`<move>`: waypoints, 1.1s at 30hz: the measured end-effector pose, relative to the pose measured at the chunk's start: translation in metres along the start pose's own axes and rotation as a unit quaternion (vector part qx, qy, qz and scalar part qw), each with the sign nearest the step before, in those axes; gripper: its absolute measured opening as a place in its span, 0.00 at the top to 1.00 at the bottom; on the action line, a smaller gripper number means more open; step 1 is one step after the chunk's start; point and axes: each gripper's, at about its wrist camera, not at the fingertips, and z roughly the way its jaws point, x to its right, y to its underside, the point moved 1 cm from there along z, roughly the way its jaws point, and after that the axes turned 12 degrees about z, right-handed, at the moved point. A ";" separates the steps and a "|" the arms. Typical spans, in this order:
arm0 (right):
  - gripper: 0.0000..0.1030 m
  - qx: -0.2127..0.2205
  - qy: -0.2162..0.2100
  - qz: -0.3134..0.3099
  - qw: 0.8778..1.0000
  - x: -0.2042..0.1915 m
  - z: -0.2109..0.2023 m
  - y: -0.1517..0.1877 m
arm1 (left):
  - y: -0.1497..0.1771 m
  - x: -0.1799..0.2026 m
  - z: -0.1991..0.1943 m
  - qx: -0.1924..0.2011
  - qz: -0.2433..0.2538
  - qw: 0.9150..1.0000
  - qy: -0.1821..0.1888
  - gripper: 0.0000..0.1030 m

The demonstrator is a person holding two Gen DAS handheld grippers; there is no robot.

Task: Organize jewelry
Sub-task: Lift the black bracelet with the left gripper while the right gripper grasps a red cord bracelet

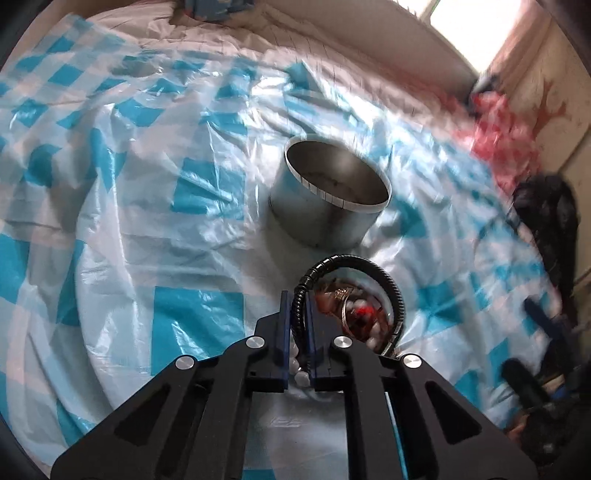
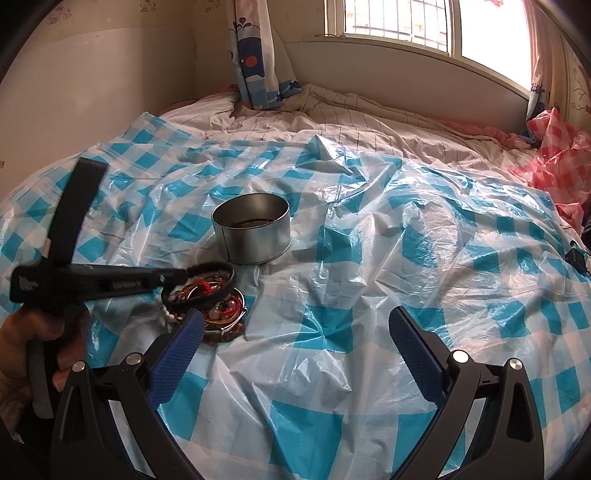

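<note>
A thin see-through plastic sheet with blue and white squares (image 2: 332, 295) lies crinkled under the fingers. It covers a bed with a pale striped blanket (image 2: 369, 114), far past the fingertips. A crumpled red and white checked plastic sheet (image 2: 554, 162) sits far off to the right. A curtain with blue cartoon pictures (image 2: 255, 55) hangs beside a bright window (image 2: 399, 22).
</note>
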 end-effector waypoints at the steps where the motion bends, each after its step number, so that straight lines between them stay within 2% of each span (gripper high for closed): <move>1: 0.07 -0.002 -0.009 -0.003 1.000 -0.003 0.001 -0.001 | -0.001 -0.003 -0.004 0.010 -0.008 1.000 0.002 0.94; 6: 0.07 -0.017 -0.049 -0.026 0.998 -0.018 0.016 -0.005 | -0.005 -0.022 -0.020 0.050 -0.048 0.998 -0.011 0.94; 13: 0.08 -0.064 -0.130 -0.014 0.989 -0.035 0.048 -0.012 | -0.005 -0.036 -0.025 0.061 -0.072 0.995 -0.022 0.94; 14: 0.12 -0.069 -0.136 -0.010 0.988 -0.035 0.051 -0.014 | -0.005 -0.036 -0.025 0.060 -0.071 0.995 -0.022 0.94; 15: 0.25 -0.074 -0.140 -0.007 0.987 -0.035 0.055 -0.015 | -0.005 -0.035 -0.025 0.060 -0.069 0.996 -0.022 0.94; 16: 0.32 -0.081 -0.140 -0.003 0.987 -0.035 0.061 -0.017 | -0.005 -0.035 -0.025 0.061 -0.067 0.996 -0.022 0.94; 18: 0.56 -0.097 -0.143 0.004 0.985 -0.035 0.072 -0.019 | -0.005 -0.034 -0.025 0.061 -0.064 0.996 -0.020 0.94; 25: 0.62 -0.139 -0.141 0.027 0.980 -0.032 0.099 -0.018 | -0.006 -0.031 -0.023 0.058 -0.059 0.996 -0.017 0.94; 30: 0.92 -0.153 -0.153 0.028 0.976 -0.035 0.107 -0.014 | -0.006 -0.031 -0.022 0.055 -0.056 0.997 -0.020 0.94; 33: 0.95 -0.139 -0.166 0.035 0.976 -0.033 0.097 -0.017 | -0.006 -0.032 -0.022 0.055 -0.059 0.997 -0.021 0.94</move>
